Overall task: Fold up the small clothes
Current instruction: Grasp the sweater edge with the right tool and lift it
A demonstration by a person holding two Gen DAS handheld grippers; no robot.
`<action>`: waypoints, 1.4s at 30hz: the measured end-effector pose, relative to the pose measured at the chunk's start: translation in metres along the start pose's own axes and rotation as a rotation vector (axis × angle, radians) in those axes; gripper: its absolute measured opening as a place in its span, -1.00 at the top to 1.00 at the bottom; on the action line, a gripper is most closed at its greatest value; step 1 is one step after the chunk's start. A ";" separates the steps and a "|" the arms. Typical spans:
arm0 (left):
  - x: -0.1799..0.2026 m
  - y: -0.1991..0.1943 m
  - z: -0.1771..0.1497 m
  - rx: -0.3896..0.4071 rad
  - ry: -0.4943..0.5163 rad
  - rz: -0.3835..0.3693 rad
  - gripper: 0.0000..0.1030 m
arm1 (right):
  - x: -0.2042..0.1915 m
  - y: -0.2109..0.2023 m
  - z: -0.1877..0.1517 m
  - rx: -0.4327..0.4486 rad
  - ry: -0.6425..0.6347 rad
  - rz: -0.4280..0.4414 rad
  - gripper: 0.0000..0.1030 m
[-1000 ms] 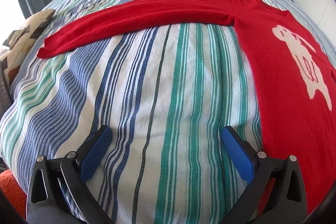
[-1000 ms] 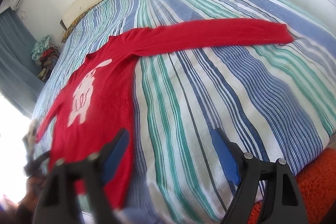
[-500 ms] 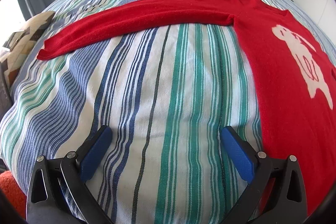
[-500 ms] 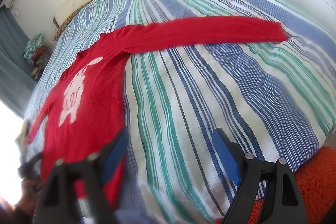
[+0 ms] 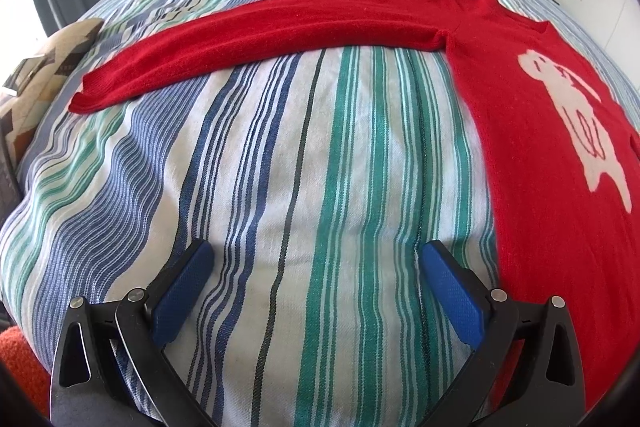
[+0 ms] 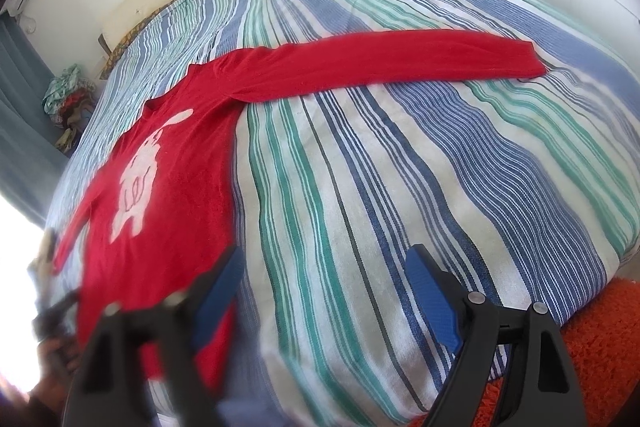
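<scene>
Items I cannot fully see: my red sweater (image 5: 520,115) runs off the right edge of the left wrist view, taking its lower hem and far sleeve with it; in the right wrist view the hem is covered by my right gripper (image 6: 324,275), whose left finger (image 6: 218,291) is smeared with blur. The clothes pile (image 6: 68,95) by the curtain is too small to sort into items. My left hand (image 6: 52,359), at the lower left, is a blurred, overexposed patch.

TEXT: none legible | LABELS/BRANDS/NUMBERS: none legible | SIGNS: only mark is a white animal figure (image 5: 576,115), wordless, knitted on the front of the red sweater (image 5: 532,163)
</scene>
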State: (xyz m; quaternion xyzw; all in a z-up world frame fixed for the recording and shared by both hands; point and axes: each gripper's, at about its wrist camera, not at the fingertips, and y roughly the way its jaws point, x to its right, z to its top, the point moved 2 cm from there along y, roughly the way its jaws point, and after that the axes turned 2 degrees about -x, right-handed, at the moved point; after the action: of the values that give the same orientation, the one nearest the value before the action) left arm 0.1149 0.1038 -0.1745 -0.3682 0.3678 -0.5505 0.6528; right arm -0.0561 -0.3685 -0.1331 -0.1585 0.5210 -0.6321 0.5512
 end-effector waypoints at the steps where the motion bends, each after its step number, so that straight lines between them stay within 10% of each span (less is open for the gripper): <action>1: 0.000 0.000 0.000 0.001 0.002 0.001 -0.99 | 0.001 -0.001 0.002 -0.007 0.010 0.028 -0.60; 5: 0.001 0.000 -0.001 0.008 0.005 0.003 -0.99 | 0.030 -0.006 0.026 0.003 0.149 0.174 -0.60; 14: 0.001 -0.001 -0.002 0.016 0.006 0.002 -0.99 | 0.160 0.029 0.109 0.050 0.629 0.210 -0.50; 25: 0.003 -0.003 -0.007 0.041 0.009 0.015 -0.99 | 0.193 0.058 0.160 0.129 0.661 -0.045 0.90; 29: 0.003 -0.002 -0.006 0.039 0.006 0.020 -0.99 | 0.118 0.034 0.208 0.183 0.377 -0.096 0.90; 35: 0.005 -0.001 -0.003 0.036 0.007 0.020 -0.99 | -0.101 -0.005 0.256 0.236 -0.083 0.228 0.91; 42: 0.005 0.000 -0.004 0.042 0.008 0.023 -0.99 | -0.331 0.030 0.204 0.169 -0.519 0.413 0.85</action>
State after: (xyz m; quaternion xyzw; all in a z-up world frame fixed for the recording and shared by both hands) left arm 0.1120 0.0986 -0.1761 -0.3478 0.3629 -0.5521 0.6652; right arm 0.2311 -0.1770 0.0492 -0.1591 0.3300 -0.4868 0.7929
